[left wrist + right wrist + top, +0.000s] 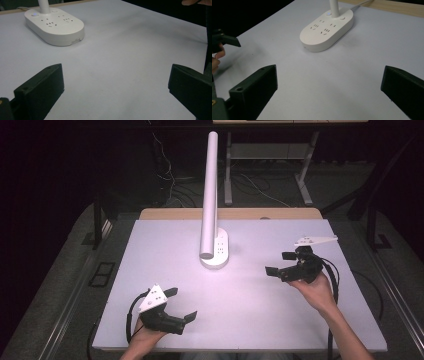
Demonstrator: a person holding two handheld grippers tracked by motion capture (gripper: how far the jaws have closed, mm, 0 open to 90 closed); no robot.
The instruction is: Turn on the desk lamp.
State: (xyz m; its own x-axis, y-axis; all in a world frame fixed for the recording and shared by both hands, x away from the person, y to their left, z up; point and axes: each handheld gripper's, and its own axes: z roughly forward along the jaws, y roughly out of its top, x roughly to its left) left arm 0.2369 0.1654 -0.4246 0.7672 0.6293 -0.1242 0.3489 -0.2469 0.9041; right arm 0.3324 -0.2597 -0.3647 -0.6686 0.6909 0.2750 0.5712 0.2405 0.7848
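— Anything done yet?
— Seemingly not. The lamp base (215, 249) with sockets sits mid-worktop (260, 310), untouched; left tongs (181, 304) and right tongs (281, 263) flank it, jaws apart, holding nothing.

Left gripper (181, 304): your left hand (145, 336) holds it low, jaws wide apart.
Right gripper (280, 263): your right hand (316, 290) holds it farther forward, jaws spread.

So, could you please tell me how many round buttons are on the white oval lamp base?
2: a lit button and an unlit button, on either side of the white post on the lamp base.
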